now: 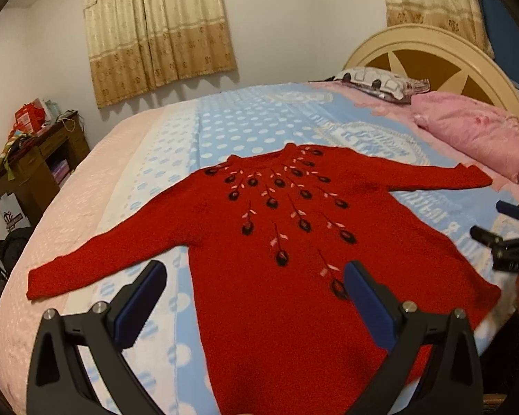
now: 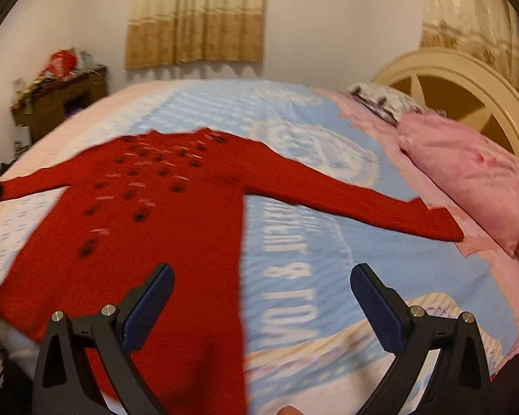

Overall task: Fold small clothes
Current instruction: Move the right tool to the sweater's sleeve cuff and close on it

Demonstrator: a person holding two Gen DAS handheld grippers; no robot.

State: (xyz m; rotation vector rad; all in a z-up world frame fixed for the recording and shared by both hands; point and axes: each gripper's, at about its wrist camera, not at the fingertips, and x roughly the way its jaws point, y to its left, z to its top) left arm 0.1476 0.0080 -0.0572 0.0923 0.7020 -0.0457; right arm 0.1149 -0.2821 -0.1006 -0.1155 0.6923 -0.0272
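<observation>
A red knitted sweater with black and pink flower embroidery lies flat on the bed, front up, both sleeves spread out, collar away from me. It also shows in the right wrist view, blurred. My left gripper is open and empty, hovering above the sweater's lower body. My right gripper is open and empty, above the sweater's right side edge and the blue blanket. The right gripper also shows at the right edge of the left wrist view.
The bed has a blue dotted blanket over a pink sheet. A pink pillow and a patterned pillow lie by the cream headboard. A cluttered wooden desk stands at the left by the wall.
</observation>
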